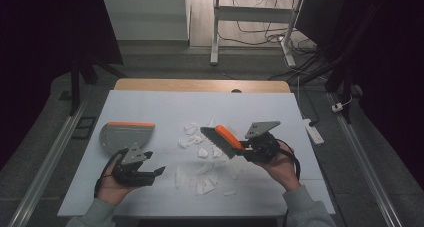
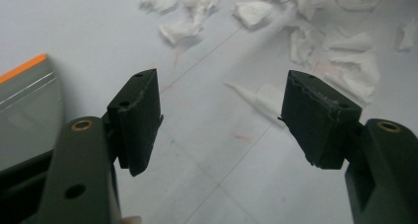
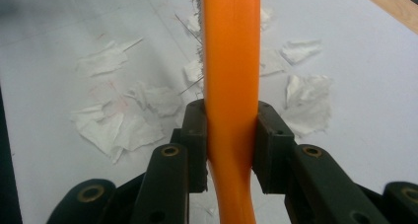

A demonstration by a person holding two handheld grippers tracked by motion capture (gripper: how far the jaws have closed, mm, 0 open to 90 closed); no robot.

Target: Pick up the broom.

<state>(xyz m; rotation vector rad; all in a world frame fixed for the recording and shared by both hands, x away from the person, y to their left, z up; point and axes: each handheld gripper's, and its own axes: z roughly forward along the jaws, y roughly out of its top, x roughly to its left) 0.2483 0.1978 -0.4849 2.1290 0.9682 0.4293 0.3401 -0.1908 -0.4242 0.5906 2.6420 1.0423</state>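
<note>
At the far left, dustpan: I see a flat grey plastic pan with a rounded back and a straight orange lip, lying on the white table; in my left gripper view it is cut off at the frame edge, so I read a grey slope and an orange strip.
Left gripper: matte black, blocky jaws, held low in my left hand just in front of the dustpan and apart from it; the jaws stand wide and hold nothing, bare table showing between them. One pad face looks chipped and rough along its edge.
Paper scraps: torn white tissue-like bits, crumpled and ragged, strewn across the table's middle between my two grippers; faint reddish marks on the tabletop near them are too dim for me to identify.
Brush: smooth glossy orange handle, gently curved, with a dark bristle block tilted down over the scraps; whether the bristles touch the table I cannot tell. In my right gripper view the handle hides most of the bristles.
Right gripper: clamped tight on the brush handle, a pad on each side, a grey three-cornered plate on top.
</note>
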